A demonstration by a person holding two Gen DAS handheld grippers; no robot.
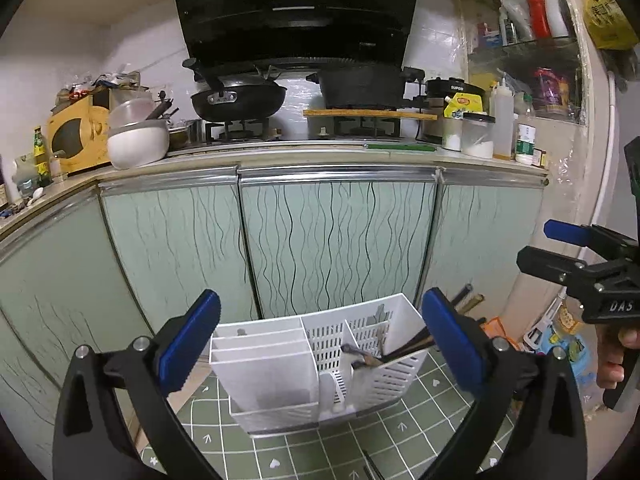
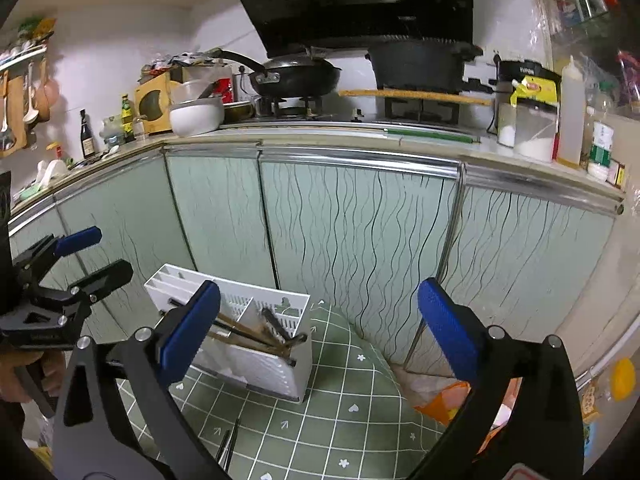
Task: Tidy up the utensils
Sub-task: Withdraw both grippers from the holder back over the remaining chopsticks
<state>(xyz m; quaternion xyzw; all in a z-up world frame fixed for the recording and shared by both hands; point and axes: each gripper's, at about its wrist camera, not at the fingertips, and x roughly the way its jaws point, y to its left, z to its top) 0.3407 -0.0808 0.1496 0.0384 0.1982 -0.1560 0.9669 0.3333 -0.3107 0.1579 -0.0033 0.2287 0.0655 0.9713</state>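
Standing on the green checked cloth (image 1: 400, 432) before the cabinet doors (image 1: 332, 240): white utensil caddy (image 1: 280, 376), brown chopsticks (image 1: 404, 350) leaning in its slotted compartment. Left tool (image 1: 320, 344) spread wide around the caddy, gripping nothing. Right tool (image 2: 320, 328) equally wide apart, empty. Visible only from the right wrist: loose chopsticks (image 2: 230, 442) lying on the cloth near the caddy.

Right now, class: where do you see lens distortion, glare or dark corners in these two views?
Left wrist view: the cabinet doors bow outward, corners fall black, and glare streaks the range hood. Right wrist view: the countertop edge curves in the same way, and the white utensil holder stays sharp.
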